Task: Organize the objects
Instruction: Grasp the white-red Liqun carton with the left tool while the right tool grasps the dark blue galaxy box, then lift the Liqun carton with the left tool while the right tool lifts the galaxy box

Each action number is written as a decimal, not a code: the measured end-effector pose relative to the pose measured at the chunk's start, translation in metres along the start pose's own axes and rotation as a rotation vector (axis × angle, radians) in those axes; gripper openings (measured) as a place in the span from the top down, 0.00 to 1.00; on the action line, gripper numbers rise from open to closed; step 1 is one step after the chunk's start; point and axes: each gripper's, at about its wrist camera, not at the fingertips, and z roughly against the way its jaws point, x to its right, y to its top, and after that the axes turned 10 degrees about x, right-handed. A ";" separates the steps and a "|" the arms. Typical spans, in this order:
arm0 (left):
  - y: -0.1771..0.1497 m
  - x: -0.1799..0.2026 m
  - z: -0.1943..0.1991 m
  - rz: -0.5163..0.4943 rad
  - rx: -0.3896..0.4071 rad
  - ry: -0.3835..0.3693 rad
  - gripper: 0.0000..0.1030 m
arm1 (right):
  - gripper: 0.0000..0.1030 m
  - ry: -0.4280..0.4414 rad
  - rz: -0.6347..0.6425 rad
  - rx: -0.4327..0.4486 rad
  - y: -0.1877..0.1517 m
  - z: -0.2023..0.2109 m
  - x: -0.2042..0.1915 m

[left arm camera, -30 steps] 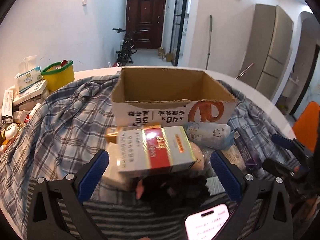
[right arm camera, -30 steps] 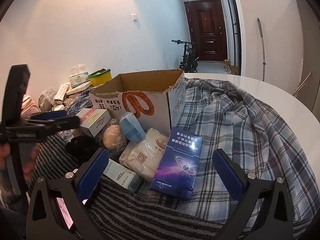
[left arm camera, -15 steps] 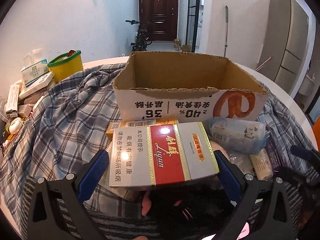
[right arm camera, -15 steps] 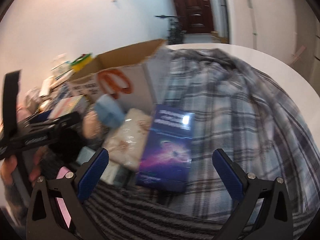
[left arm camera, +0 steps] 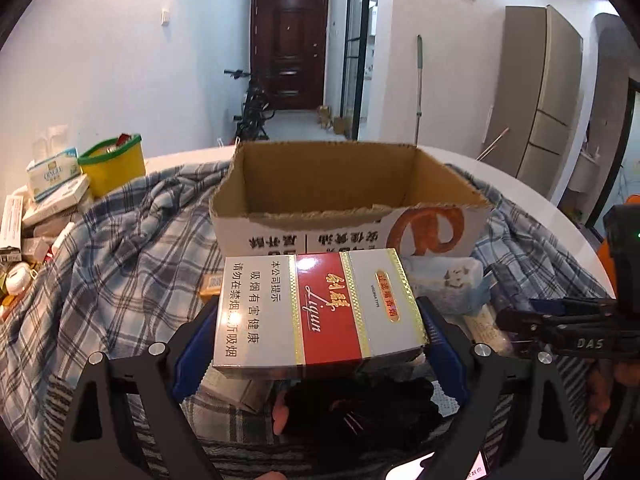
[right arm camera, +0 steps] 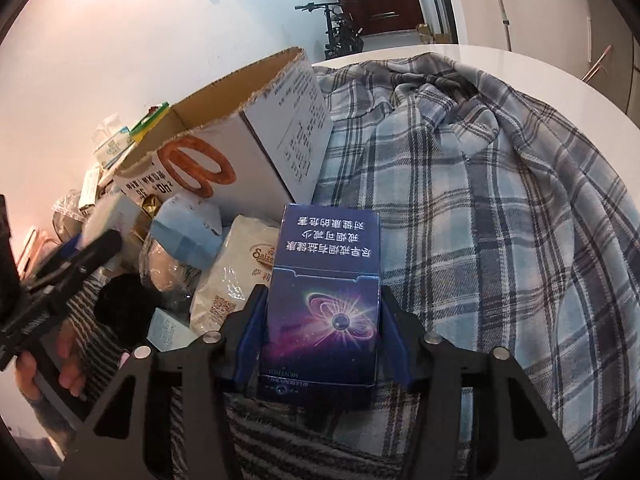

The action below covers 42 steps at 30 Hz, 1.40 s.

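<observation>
My left gripper (left arm camera: pixel 316 344) is shut on a red and white cigarette carton (left arm camera: pixel 320 308), held just in front of the open cardboard box (left arm camera: pixel 348 216). My right gripper (right arm camera: pixel 322 336) is shut on a dark blue cigarette carton (right arm camera: pixel 324 300) that lies on the plaid cloth (right arm camera: pixel 480 200), right of the cardboard box (right arm camera: pixel 240 152). The box looks empty inside. The right gripper also shows at the right edge of the left wrist view (left arm camera: pixel 568 328).
A pile of packets lies in front of the box: a white bag (right arm camera: pixel 240 272), a blue pack (right arm camera: pixel 188 236) and a black plush item (left arm camera: pixel 360 412). A yellow tub (left arm camera: pixel 114 164) and tissue boxes (left arm camera: pixel 52 176) stand far left. The white round table (right arm camera: pixel 540 76) edges the cloth.
Both grippers moved forward and closed: the left onto the red and white carton, the right onto the blue carton. The left carton now sits higher and closer to the box.
</observation>
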 end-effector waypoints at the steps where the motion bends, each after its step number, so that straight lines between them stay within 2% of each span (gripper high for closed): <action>1: 0.001 0.000 0.003 -0.002 0.010 -0.003 0.10 | 0.50 -0.003 0.007 0.006 -0.001 0.001 -0.001; 5: 0.006 -0.009 0.019 -0.001 0.062 -0.043 0.10 | 0.51 -0.026 0.033 0.062 0.001 0.011 -0.006; 9: 0.011 -0.017 0.037 -0.057 0.153 0.000 0.10 | 0.51 -0.041 0.067 0.161 0.003 0.030 -0.014; 11: 0.013 -0.023 0.045 -0.073 0.188 -0.013 0.10 | 0.51 -0.059 0.116 0.222 0.005 0.041 -0.024; 14: 0.015 -0.029 0.052 -0.115 0.249 0.007 0.10 | 0.51 -0.070 0.192 0.319 0.009 0.055 -0.041; 17: 0.017 -0.036 0.056 -0.119 0.279 -0.010 0.10 | 0.51 -0.019 0.251 0.426 0.014 0.070 -0.059; 21: 0.013 -0.045 0.058 -0.122 0.317 -0.012 0.10 | 0.51 0.007 0.317 0.512 0.013 0.076 -0.079; 42: -0.001 -0.057 0.054 -0.054 0.341 -0.030 0.10 | 0.51 -0.020 0.334 0.523 0.002 0.063 -0.074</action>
